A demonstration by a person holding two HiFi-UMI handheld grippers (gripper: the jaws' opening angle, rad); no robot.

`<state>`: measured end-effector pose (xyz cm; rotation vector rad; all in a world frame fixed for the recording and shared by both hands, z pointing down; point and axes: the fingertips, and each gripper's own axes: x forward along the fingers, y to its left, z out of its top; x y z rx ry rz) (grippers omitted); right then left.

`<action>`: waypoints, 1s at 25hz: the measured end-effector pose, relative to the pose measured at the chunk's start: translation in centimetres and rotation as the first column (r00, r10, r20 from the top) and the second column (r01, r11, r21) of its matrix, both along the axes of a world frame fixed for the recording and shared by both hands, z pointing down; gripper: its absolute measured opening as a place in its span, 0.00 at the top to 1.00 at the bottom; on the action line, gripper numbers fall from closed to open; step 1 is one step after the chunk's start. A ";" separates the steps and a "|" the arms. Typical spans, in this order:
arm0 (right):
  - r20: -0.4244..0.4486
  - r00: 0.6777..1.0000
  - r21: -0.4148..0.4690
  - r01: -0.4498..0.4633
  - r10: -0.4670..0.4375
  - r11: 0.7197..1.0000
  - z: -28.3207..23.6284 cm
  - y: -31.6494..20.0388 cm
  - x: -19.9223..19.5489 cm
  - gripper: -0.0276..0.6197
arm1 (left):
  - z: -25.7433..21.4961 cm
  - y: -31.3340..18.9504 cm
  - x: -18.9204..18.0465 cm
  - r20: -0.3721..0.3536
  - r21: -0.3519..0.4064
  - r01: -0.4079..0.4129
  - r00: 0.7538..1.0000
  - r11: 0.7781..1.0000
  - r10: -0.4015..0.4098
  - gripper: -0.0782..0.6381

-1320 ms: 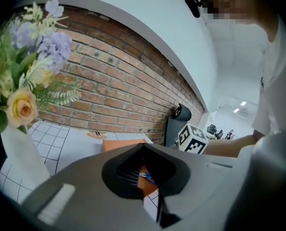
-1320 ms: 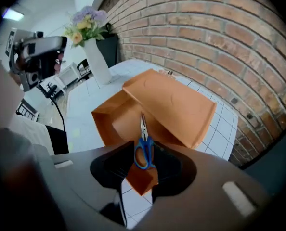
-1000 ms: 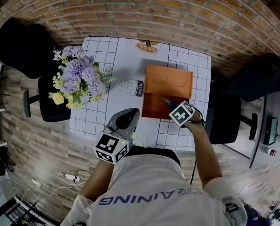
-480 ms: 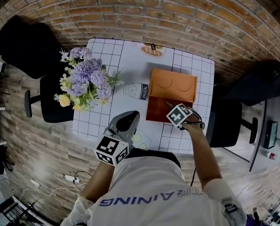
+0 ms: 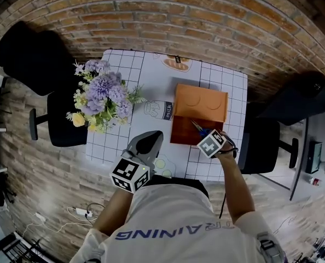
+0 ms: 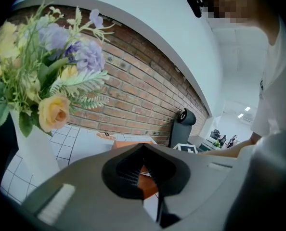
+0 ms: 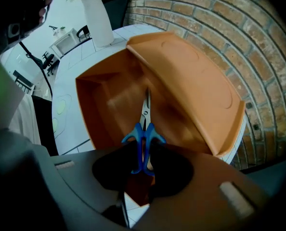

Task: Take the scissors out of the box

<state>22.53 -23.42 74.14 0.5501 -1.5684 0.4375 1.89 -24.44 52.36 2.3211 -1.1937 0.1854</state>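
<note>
Two claws are in my hands, above a white square table with a thin black grid [image 5: 131,70] that stands against a red brick wall [image 5: 179,15].

My right claw [image 7: 143,154] points down into a rectangular orange plastic box [image 7: 92,105] near the table's right edge. Its hinged orange lid [image 7: 191,85] is thrown open toward the brick wall. A pair of scissors with bright blue plastic handles and silver metal blades [image 7: 144,124] is inside the box. The two handle loops sit between my right jaws, which have just been closing, and the dark pads press on the loops from both sides. The closed blades point away from me, down toward the box floor. Whether the tip touches the floor I cannot tell.

In the head view the right claw [image 5: 209,139] is over the box's near right corner [image 5: 179,138]. The scissors [image 5: 198,128] slant from it over the dark interior, in front of the open lid [image 5: 201,100].

My left claw [image 5: 148,141] is held near the table's front edge, well apart from the box. Its jaws [image 6: 143,148] are clenched together with nothing between them.

A bunch of purple, yellow and cream artificial flowers in a white vase [image 5: 99,95] stands on the table's left side, and it fills the left of the left gripper view [image 6: 42,81].
</note>
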 end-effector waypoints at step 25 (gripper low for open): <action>0.616 0.779 0.445 -0.465 0.115 0.765 -20.3 -2.7 -1.3 0.80 | -6.2 -1.5 3.7 -0.001 0.148 -0.116 0.993 0.982 0.117 0.89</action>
